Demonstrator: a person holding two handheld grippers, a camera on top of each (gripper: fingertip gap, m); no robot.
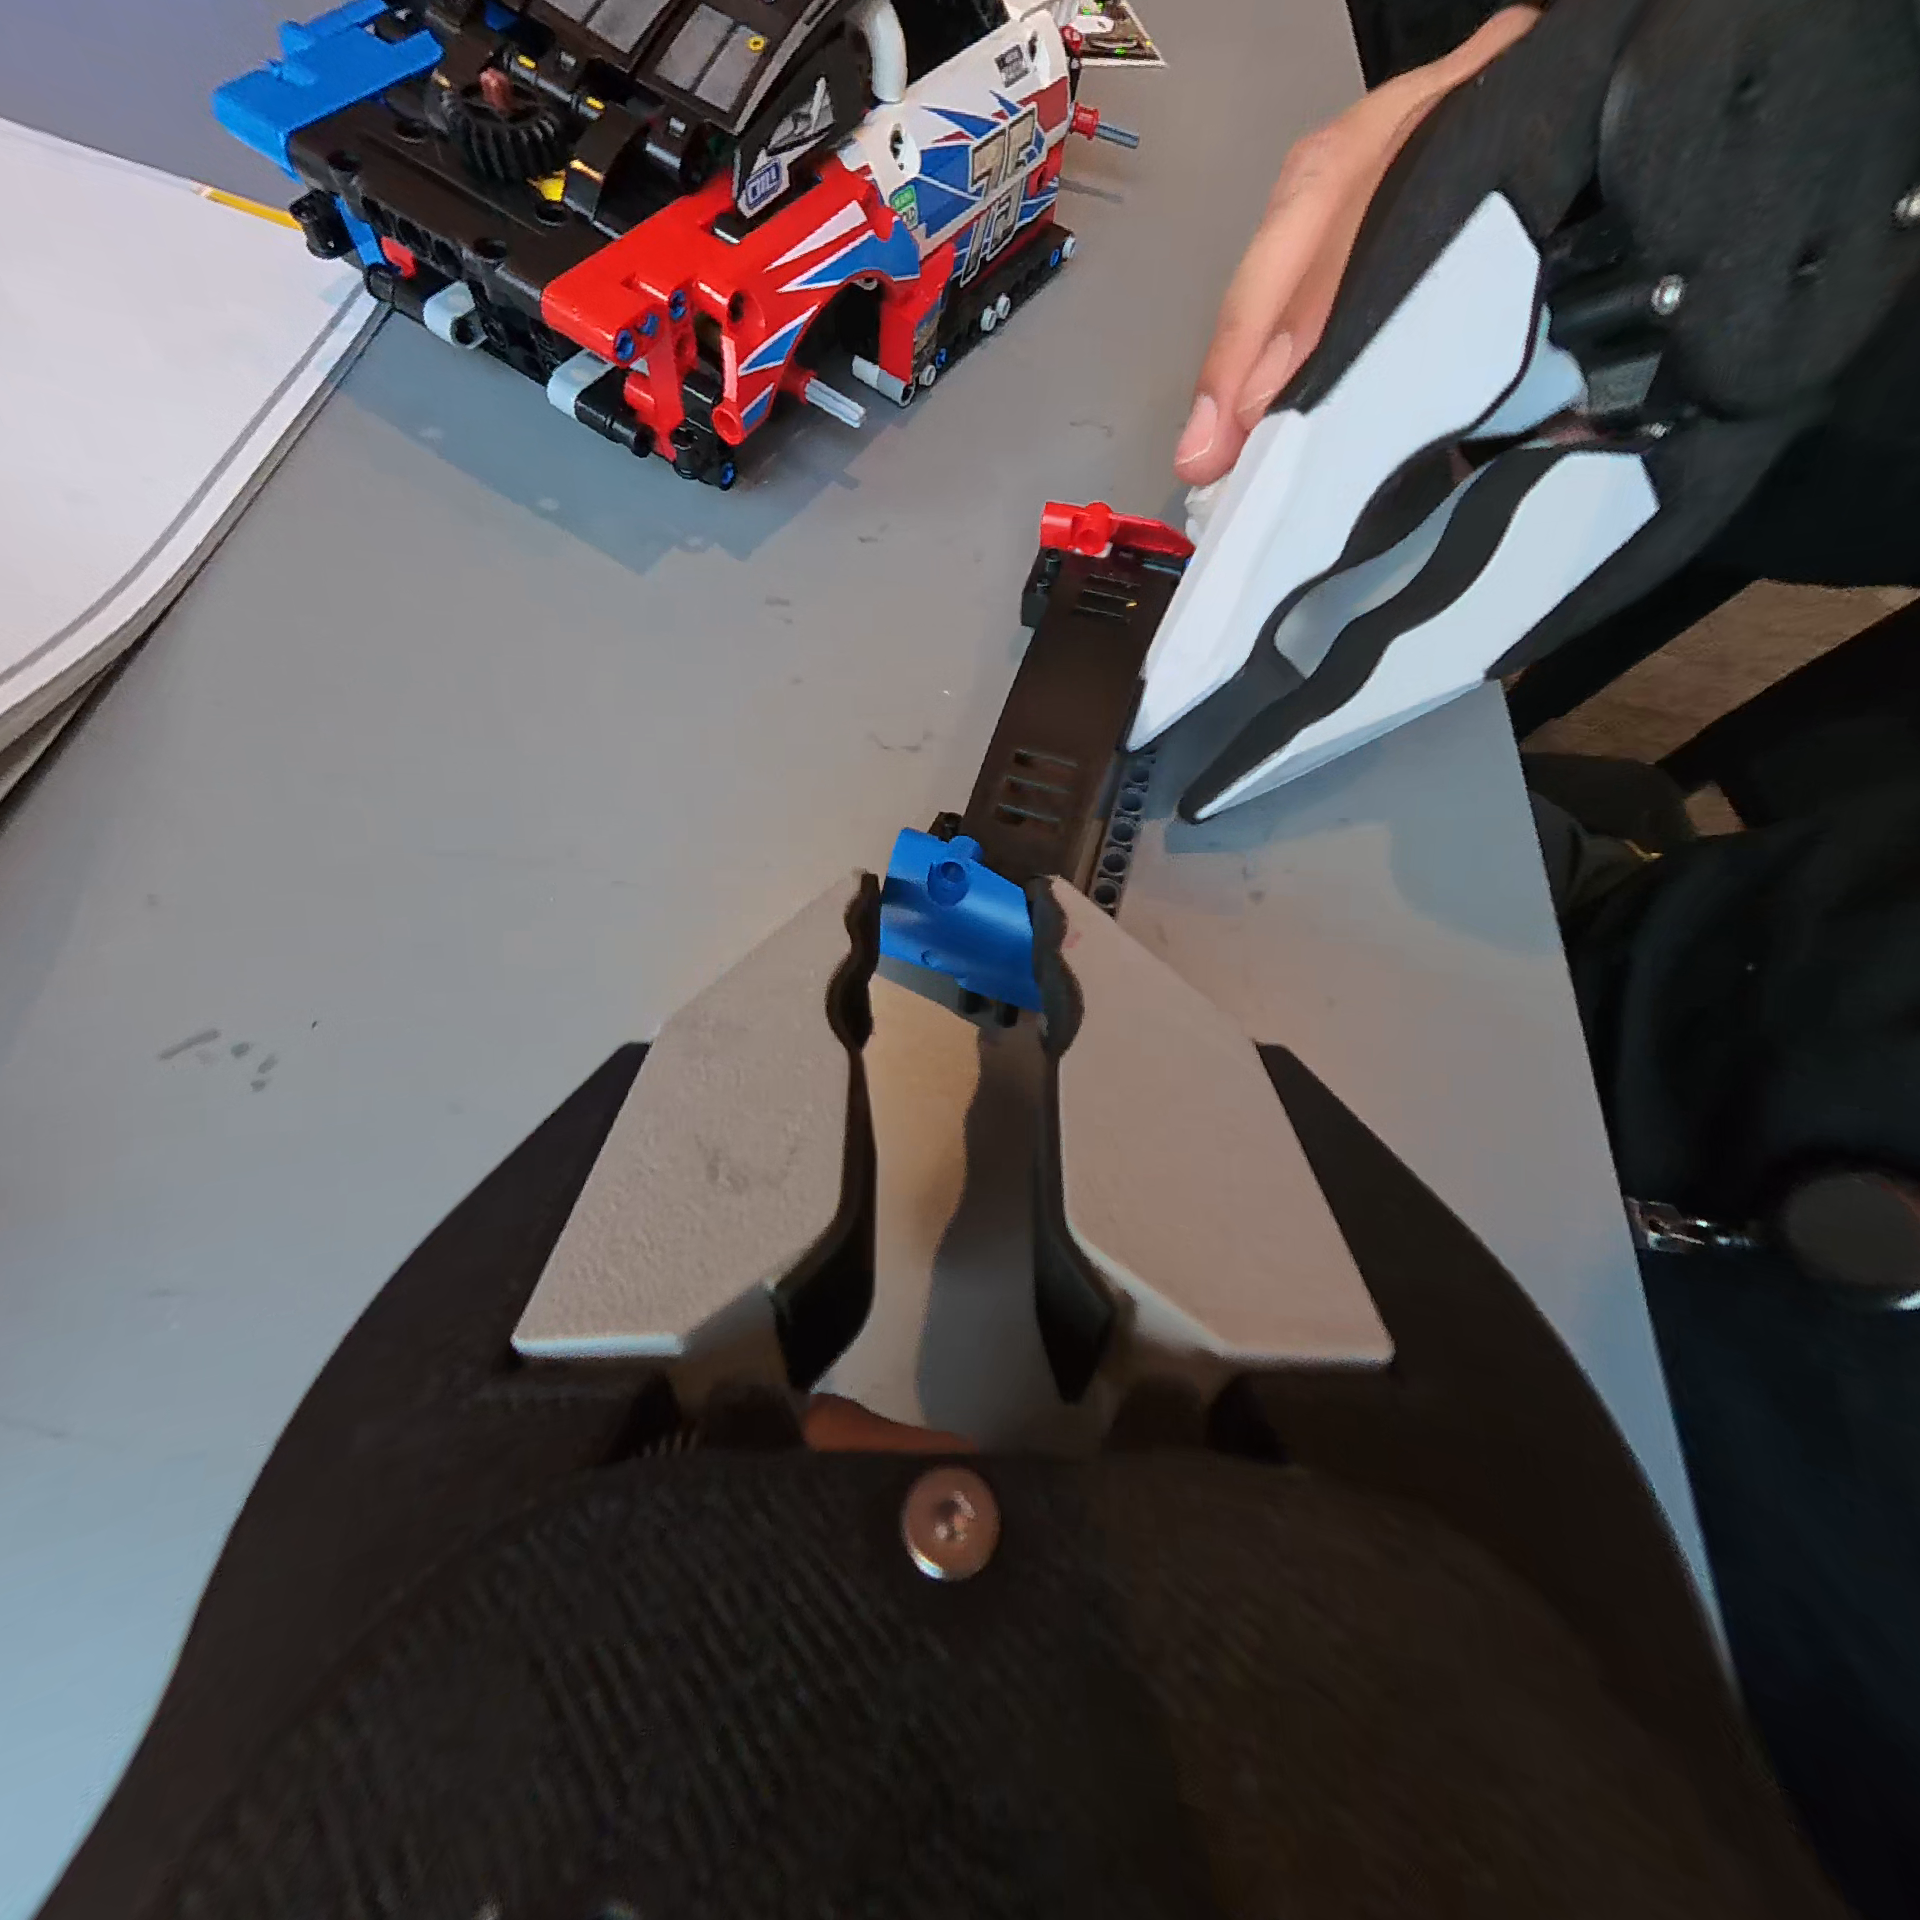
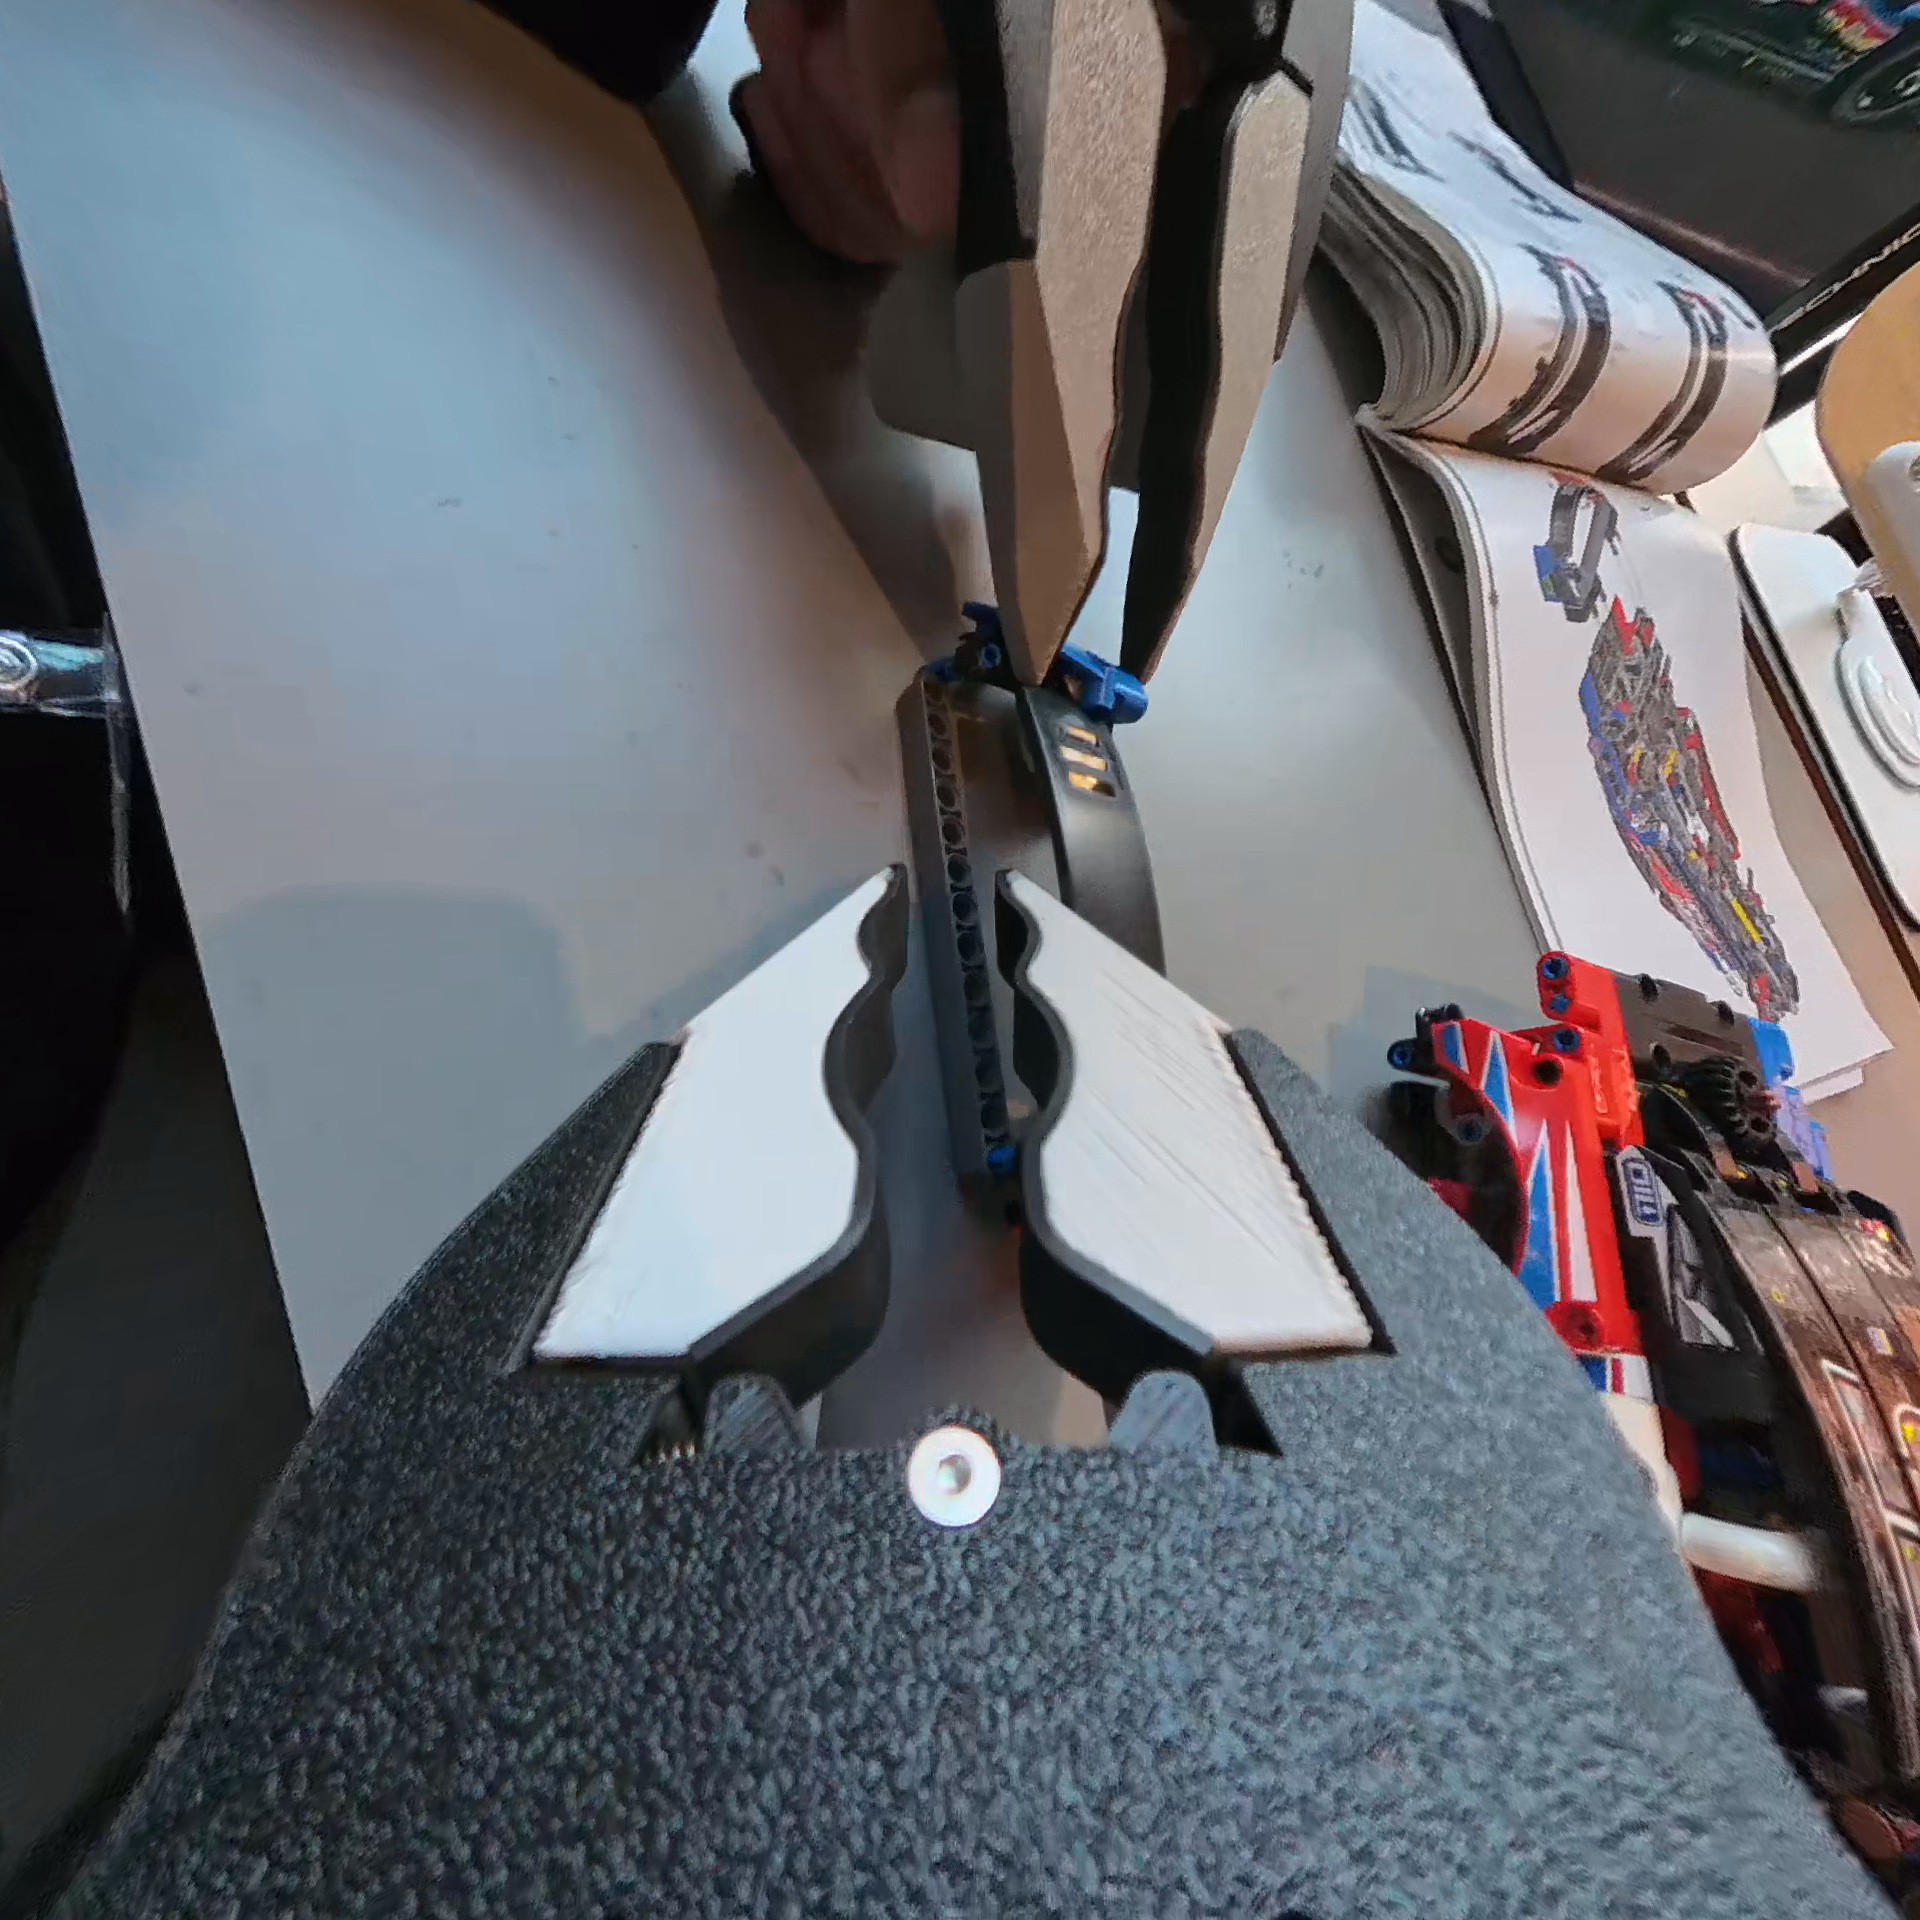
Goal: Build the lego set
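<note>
Long black spoiler assembly (image 1: pixel 1070 717), blue end cap (image 1: pixel 961 925) near, red cap (image 1: pixel 1112 528) far, flat on grey table (image 1: pixel 520 831). Left gripper (image 1: pixel 951 914) clamped on blue end cap; right gripper (image 2: pixel 951 888) straddling the grey beam (image 2: pixel 961 935), jaws slightly apart.

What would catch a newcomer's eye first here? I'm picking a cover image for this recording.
Probably the red, white and blue lego car at the far side of the grey table, bright against it. Next, the long black spoiler piece near the table's right edge: the left gripper is clamped on its blue end, while the right gripper straddles its grey holed beam. An open instruction booklet lies beside the car.
</note>
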